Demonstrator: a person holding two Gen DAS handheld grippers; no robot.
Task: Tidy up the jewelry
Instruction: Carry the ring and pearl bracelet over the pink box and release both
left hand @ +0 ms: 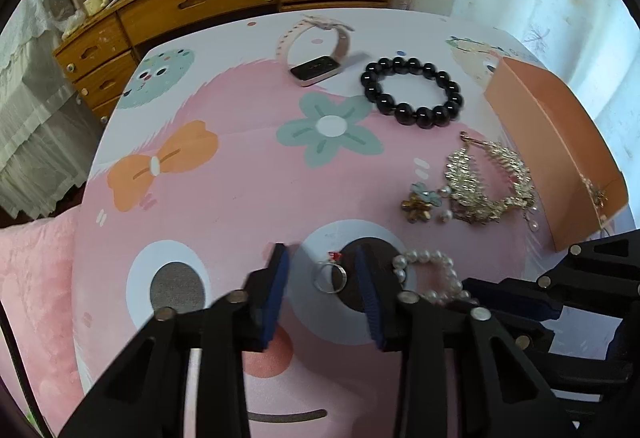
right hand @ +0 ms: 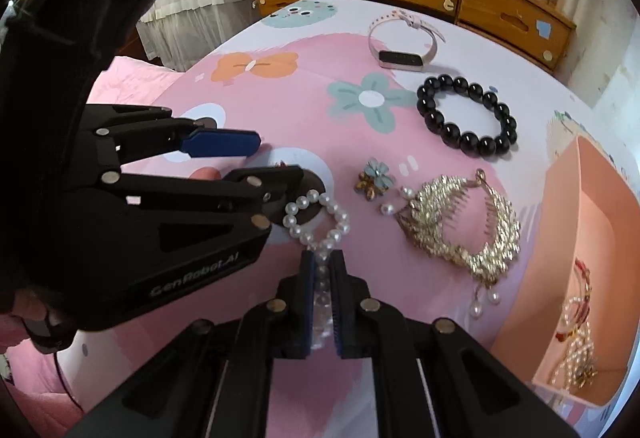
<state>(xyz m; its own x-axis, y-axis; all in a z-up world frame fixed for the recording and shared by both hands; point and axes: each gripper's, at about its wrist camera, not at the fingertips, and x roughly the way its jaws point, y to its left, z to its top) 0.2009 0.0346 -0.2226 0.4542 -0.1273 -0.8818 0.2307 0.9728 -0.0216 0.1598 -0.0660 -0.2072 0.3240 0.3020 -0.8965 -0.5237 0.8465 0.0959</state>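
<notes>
Pearl bracelet (right hand: 320, 222) — light, limp, slippery — lies at lower centre of the right wrist view, its near end clamped by the right gripper (right hand: 322, 266); beads could roll out. A small stiff ring (left hand: 331, 276) sits at lower centre of the left wrist view between the left gripper (left hand: 322, 270) pads, which are not seen touching it.

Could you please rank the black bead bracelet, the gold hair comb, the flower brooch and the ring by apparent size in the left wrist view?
1. Gold hair comb and black bead bracelet: look alike, unranked.
2. Flower brooch.
3. Ring, smallest though nearest the camera.
</notes>
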